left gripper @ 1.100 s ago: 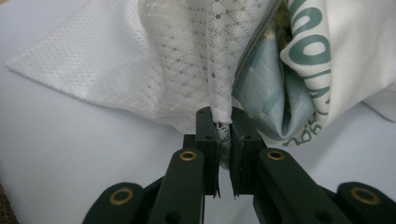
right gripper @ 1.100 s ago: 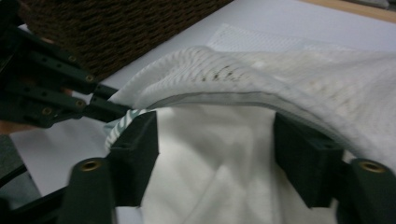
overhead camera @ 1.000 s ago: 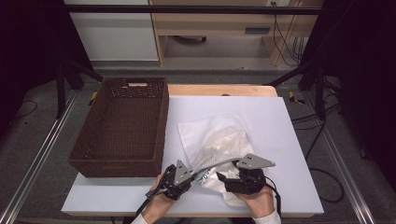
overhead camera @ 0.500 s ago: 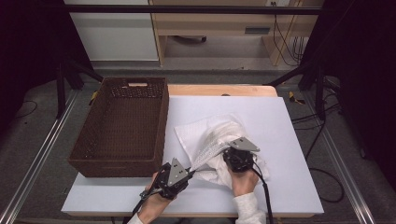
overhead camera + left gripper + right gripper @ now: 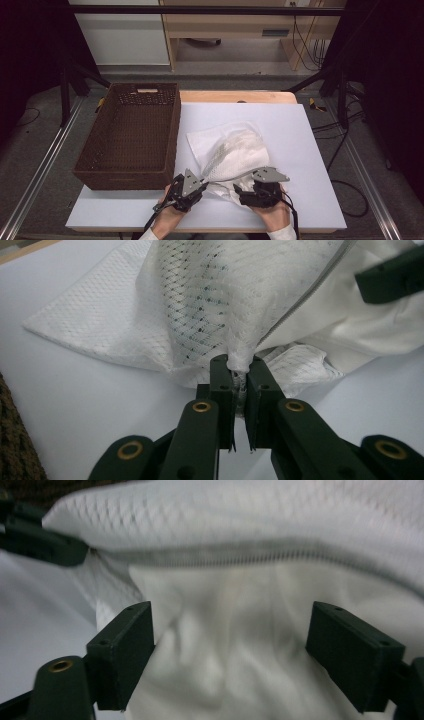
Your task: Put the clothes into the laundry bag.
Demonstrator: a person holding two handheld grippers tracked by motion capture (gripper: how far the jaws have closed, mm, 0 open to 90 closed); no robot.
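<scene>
- Your left gripper (image 5: 201, 184) sits near the front edge of the white table (image 5: 310, 150), just off the near right corner of the wicker basket (image 5: 131, 135). Its jaws are pinched nearly together on a bunched corner of the white mesh laundry bag (image 5: 235, 155); in the left gripper view that corner (image 5: 239, 360) is squeezed between the two pads, with the bag fanning out beyond them.
- Your right gripper (image 5: 252, 192) rests at the bag's near right end, close to the front edge. Its jaws have just been opening and now stand wide apart; in the right gripper view, soft white cloth (image 5: 230, 655) lies between the fingers (image 5: 125, 650) below the zip (image 5: 250, 555), but the pads do not press on it.
- The bag lies on the middle of the table, right of the basket and apart from it, stretching from your grippers towards the far edge. A flat white mesh sheet (image 5: 202, 142) pokes out from under its left side.
- Count: one basket, one zipped bag, two grippers.
- Against half a second ago, your right gripper has come back towards you, from on top of the bag to its near end. Your left gripper has kept its place and its grip.
</scene>
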